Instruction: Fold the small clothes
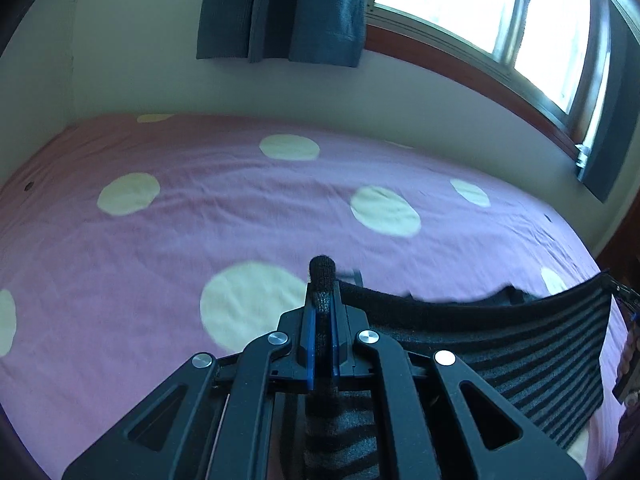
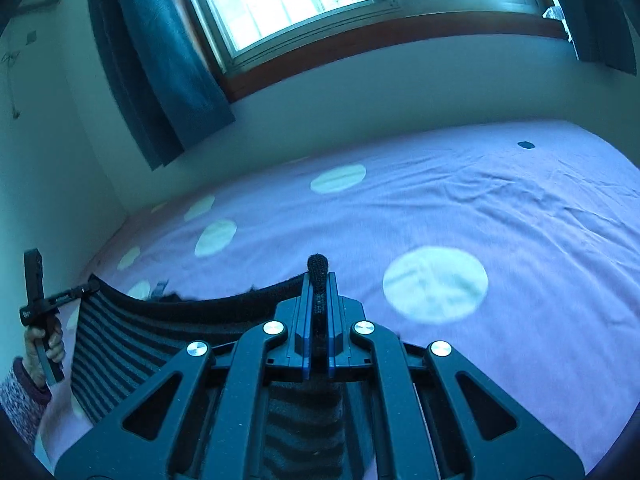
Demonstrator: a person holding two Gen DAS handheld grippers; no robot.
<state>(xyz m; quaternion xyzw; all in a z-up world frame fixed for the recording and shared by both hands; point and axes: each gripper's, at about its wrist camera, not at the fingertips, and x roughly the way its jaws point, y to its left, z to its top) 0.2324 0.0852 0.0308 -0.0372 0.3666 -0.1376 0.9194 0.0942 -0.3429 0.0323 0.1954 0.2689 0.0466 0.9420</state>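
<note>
Fabric first: the striped garment (image 1: 520,352) hangs stretched between your two tongs, lifted off the bed (image 1: 200,220) and sagging in a shallow curve along its top edge. It is a dark knit with black and grey bands running across it and a plain black hem at the top. Its lower part drops toward the bed's near edge; whether it touches the cover there you cannot tell.

Your left tongs (image 1: 323,276) are closed all the way on one top corner of the garment, with a bunched nub of black cloth poking out past the fingertips and more striped cloth trailing under the linkage. Your right tongs (image 2: 318,270) are clamped tight on the other top corner in the same way, a dark roll of fabric pinched between the blue pads.

In the right wrist view you can see your left hand (image 2: 44,344) wrapped round the handle of the left tongs at the garment's far corner, with a patterned sleeve (image 2: 20,400) below it.

Under all this the bed carries a pink cover with large pale dots, lightly creased. Behind the bed's far edge stand a pale wall, a bright window (image 1: 480,4) with a wooden sill, and dark blue curtains (image 1: 280,12).
</note>
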